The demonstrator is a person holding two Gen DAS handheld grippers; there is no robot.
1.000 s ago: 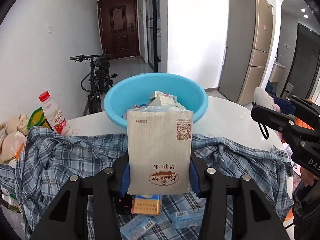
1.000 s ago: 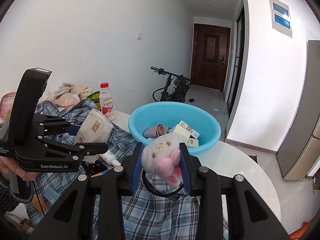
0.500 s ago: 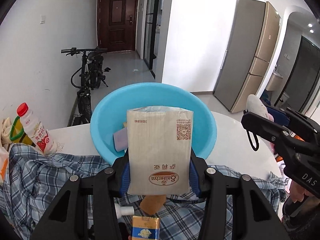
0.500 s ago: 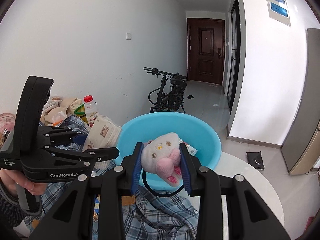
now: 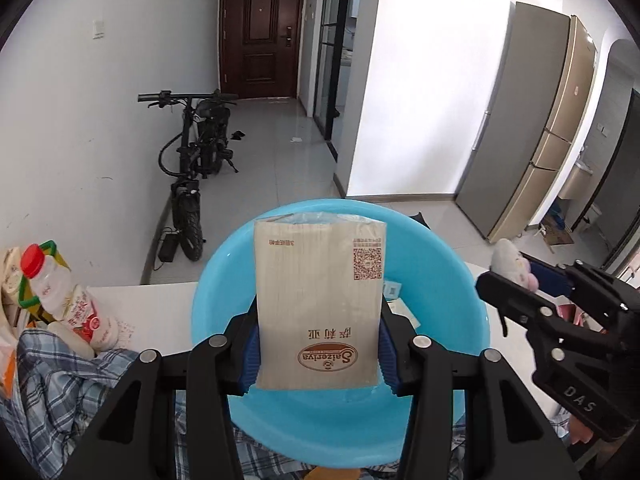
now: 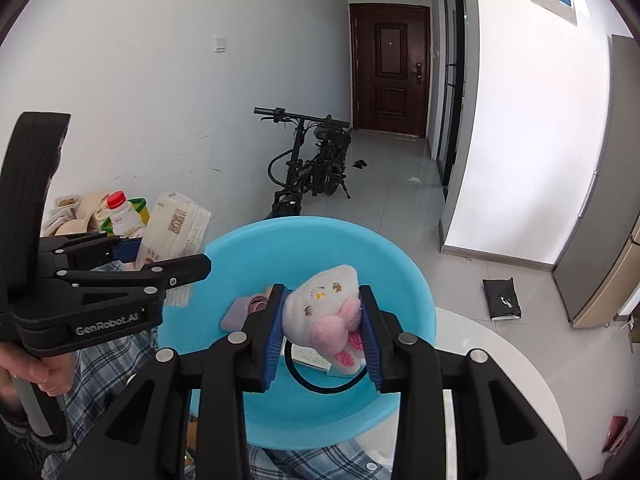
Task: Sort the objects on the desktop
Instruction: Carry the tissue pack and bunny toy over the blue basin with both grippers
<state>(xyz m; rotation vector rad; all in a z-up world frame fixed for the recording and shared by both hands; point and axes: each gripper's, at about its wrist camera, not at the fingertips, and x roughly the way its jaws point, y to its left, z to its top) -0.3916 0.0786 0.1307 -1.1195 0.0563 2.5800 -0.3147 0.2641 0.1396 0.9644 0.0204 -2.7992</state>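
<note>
Both now moved from over the shirt to above the basin point(image 5: 216, 280). Left gripper point(image 5: 320, 354) jaws clamped on the packet point(image 5: 320, 300), right gripper point(image 6: 322, 336) jaws on the plush point(image 6: 320, 312). Ready, probably, for dropping both in.

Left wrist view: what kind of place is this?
Most likely a lived-in flat: a tall fridge by the wall, an e-bike parked in the tiled hallway before a brown entry door, and a round white table.

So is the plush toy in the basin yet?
Not yet: the plush toy is clamped in the right hand-held gripper above the blue basin.
</note>
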